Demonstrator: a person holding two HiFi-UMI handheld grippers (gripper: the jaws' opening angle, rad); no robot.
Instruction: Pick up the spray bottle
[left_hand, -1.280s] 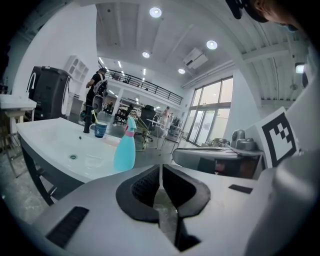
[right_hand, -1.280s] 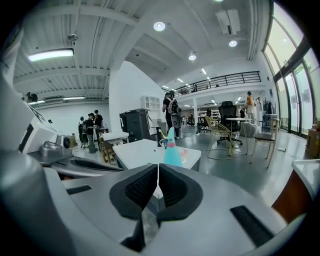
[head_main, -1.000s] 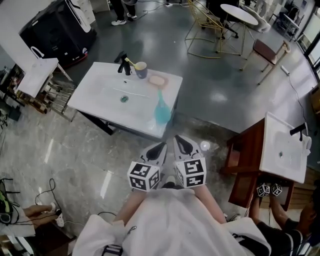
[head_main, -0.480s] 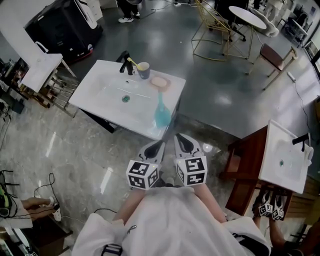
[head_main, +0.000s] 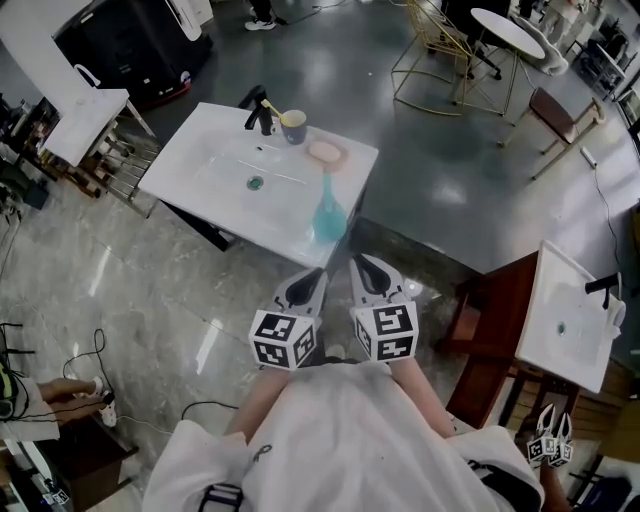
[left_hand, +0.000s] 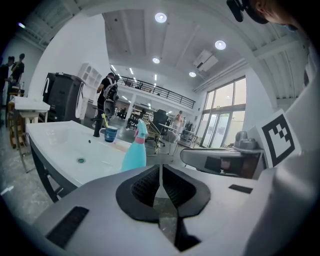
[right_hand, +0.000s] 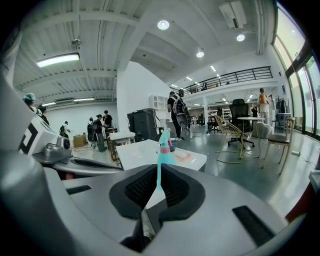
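Both tools are held low in front of the person, side by side, noses aimed at the white sink (head_main: 200, 190). The left gripper (head_main: 320, 272) has its jaws pressed together into a thin seam with nothing between them, and the right gripper (head_main: 356, 260) is the same story: closed up tight and empty. Neither one touches anything. The teal spray bottle (head_main: 328, 212) stands upright on the sink's top, right at the edge nearest the person and close to the right-hand corner, clear of both grippers with bare floor between. In the right gripper view the bottle lines up straight above the jaw seam; in the left gripper view it sits a little left of that seam. Beyond the bottle, further along the right side of the sink top, lies a pink soap dish (head_main: 326, 152). Past that is a blue cup (head_main: 293, 126) with something yellow poking out, and just beside it a black tap (head_main: 258, 110). The basin's drain (head_main: 255, 183) shows in the middle.
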